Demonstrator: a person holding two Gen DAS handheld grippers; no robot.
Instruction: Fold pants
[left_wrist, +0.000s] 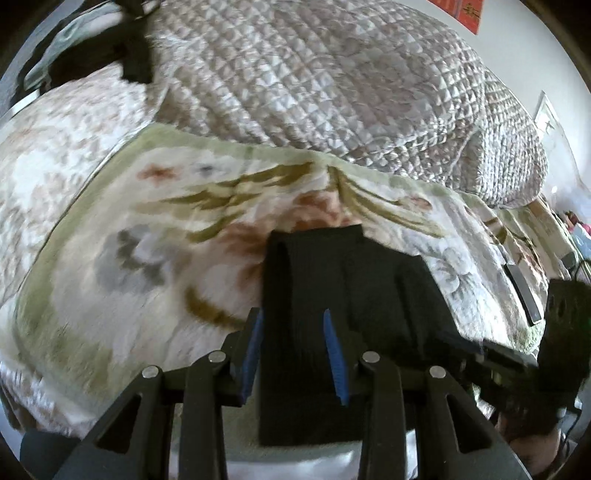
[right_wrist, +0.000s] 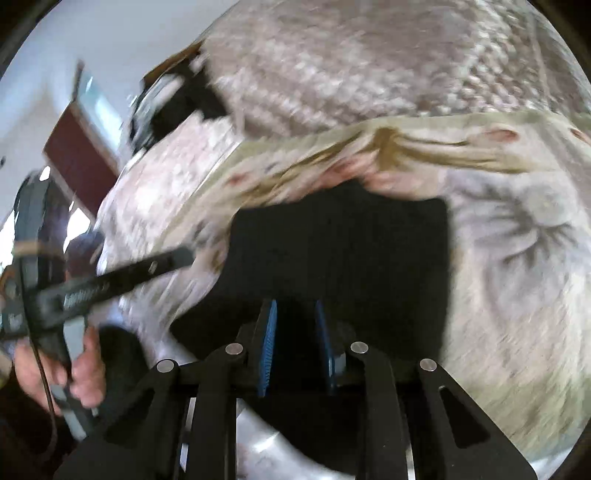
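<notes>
The black pants (left_wrist: 343, 291) lie in a folded stack on the floral blanket (left_wrist: 147, 229). My left gripper (left_wrist: 293, 321) has its blue fingers (left_wrist: 334, 343) on either side of the stack's near left part, with the black cloth between them. In the right wrist view the pants (right_wrist: 343, 243) lie as a dark rectangle, and my right gripper (right_wrist: 295, 314) has black cloth between its blue fingers (right_wrist: 269, 332). Both views are motion-blurred. The other gripper shows at the right edge of the left view (left_wrist: 565, 321) and at the left of the right view (right_wrist: 110, 280).
A grey quilted duvet (left_wrist: 325, 81) is heaped behind the blanket. A dark garment (left_wrist: 133, 55) lies at the far left of the bed. A dark flat device (left_wrist: 524, 291) lies at the blanket's right edge. A dark red door (right_wrist: 77, 158) stands far left.
</notes>
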